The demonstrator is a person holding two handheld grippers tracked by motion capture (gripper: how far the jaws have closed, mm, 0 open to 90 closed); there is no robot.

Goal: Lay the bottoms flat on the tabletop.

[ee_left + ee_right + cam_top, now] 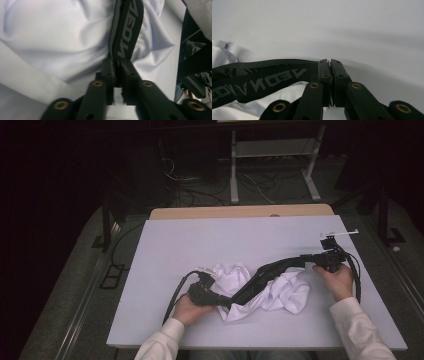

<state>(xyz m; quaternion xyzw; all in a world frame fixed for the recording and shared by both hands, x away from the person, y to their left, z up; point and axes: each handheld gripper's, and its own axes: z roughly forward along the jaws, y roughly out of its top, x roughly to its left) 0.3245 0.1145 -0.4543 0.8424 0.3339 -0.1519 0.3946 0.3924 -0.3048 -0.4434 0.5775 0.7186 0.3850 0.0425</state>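
A white garment point(280, 292) lies crumpled on the pale worktop point(200, 245), toward its near edge, and a black elastic band point(267, 270) printed with grey lettering runs diagonally across it from lower left to upper right. The band looks like the garment's waistband, though where it joins the white cloth is not clear.

The left gripper point(116, 65) has its jaws pressed together on the near end of the band, with the lettering running away from the jaw tips over folds of white fabric. The right gripper point(330, 65) is likewise clamped, jaws nearly touching, on the far end of the band, which in the right gripper view comes in from the left just above the worktop. In the high view the left gripper point(202, 292) sits at the lower left of the cloth and the right gripper point(327, 260) near the right edge of the worktop, well apart.

Holding the two ends this far apart appears meant to pull the band into a straight line, so the bunched cloth can hang or spread from it for flattening or folding; that is a judgement from the pose.

Count: one garment, one band, two grippers, two hands point(187, 309), one worktop
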